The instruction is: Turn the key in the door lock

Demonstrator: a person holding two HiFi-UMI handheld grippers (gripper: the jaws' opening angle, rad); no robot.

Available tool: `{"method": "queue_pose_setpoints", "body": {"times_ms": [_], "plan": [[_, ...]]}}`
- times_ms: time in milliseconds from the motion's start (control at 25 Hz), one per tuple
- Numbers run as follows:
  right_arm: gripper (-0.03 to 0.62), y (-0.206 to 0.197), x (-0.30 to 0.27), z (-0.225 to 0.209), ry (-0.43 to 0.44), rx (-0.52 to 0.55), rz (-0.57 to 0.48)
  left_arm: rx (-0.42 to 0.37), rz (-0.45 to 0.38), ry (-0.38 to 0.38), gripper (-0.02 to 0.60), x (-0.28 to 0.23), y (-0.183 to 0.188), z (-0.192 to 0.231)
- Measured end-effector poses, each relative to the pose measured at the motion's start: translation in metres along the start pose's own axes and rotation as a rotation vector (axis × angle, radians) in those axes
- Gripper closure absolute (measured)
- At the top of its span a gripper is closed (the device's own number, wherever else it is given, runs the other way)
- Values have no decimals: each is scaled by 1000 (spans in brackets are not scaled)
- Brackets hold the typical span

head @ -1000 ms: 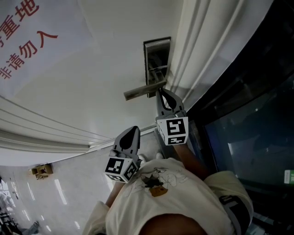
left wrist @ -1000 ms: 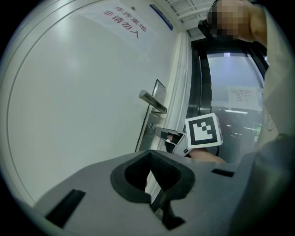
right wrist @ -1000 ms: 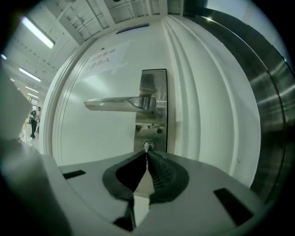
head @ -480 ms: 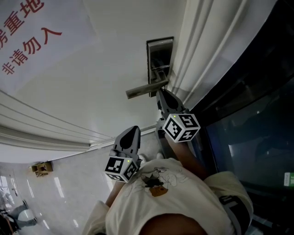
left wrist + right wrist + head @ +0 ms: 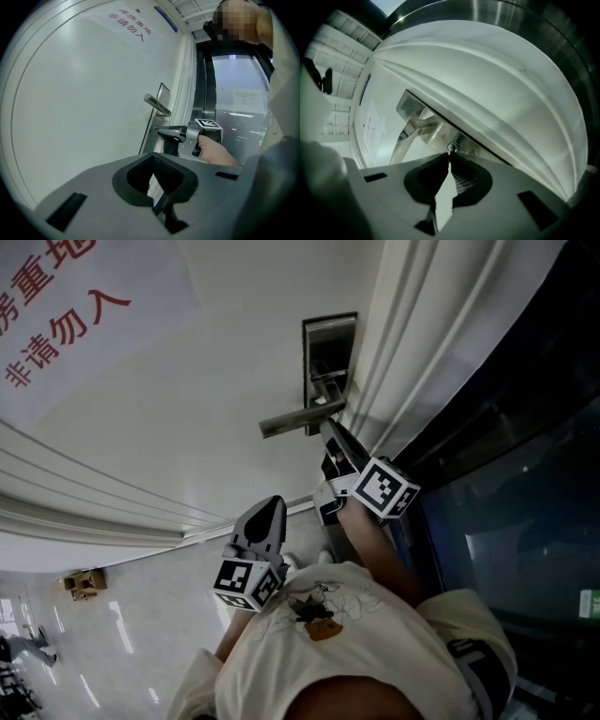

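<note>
While the person faces a white door (image 5: 216, 381), the head view shows the right gripper (image 5: 329, 427) pointing at the metal lock plate (image 5: 330, 338), its tips just under the lever handle (image 5: 300, 417). The left gripper (image 5: 270, 514) hangs lower, well apart from the lock. A sign (image 5: 56, 306) with red characters is on the door at upper left.

In the left gripper view, that tool's jaws are drawn together with nothing between them. Beyond them, the right gripper's tips meet the plate beneath the handle.

In the right gripper view, the jaws are pinched narrow on the key (image 5: 452, 148), which sits in the lock plate's keyhole, near the handle's base.
</note>
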State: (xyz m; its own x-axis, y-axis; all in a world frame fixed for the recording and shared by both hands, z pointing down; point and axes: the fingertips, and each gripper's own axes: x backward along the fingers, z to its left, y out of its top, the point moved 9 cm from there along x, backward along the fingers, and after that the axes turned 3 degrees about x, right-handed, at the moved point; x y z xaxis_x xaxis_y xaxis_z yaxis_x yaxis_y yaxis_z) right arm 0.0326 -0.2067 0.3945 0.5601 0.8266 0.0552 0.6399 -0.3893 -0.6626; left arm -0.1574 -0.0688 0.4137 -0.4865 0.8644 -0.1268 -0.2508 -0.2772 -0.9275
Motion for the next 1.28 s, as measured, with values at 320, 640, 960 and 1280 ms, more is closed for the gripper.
{"method": "queue_pose_setpoints", "body": {"times_ms": [320, 640, 960, 1280], "plan": [[574, -4, -1, -4, 37, -232, -28, 3, -1, -3, 575, 2, 1, 3], [569, -2, -1, -4, 41, -214, -30, 19, 6, -11, 575, 3, -2, 2], [496, -2, 7, -2, 51, -168, -30, 23, 0, -7, 575, 3, -4, -2], [491, -16, 48, -4, -3, 96, -7, 32, 14, -20, 575, -5, -5, -15]]}}
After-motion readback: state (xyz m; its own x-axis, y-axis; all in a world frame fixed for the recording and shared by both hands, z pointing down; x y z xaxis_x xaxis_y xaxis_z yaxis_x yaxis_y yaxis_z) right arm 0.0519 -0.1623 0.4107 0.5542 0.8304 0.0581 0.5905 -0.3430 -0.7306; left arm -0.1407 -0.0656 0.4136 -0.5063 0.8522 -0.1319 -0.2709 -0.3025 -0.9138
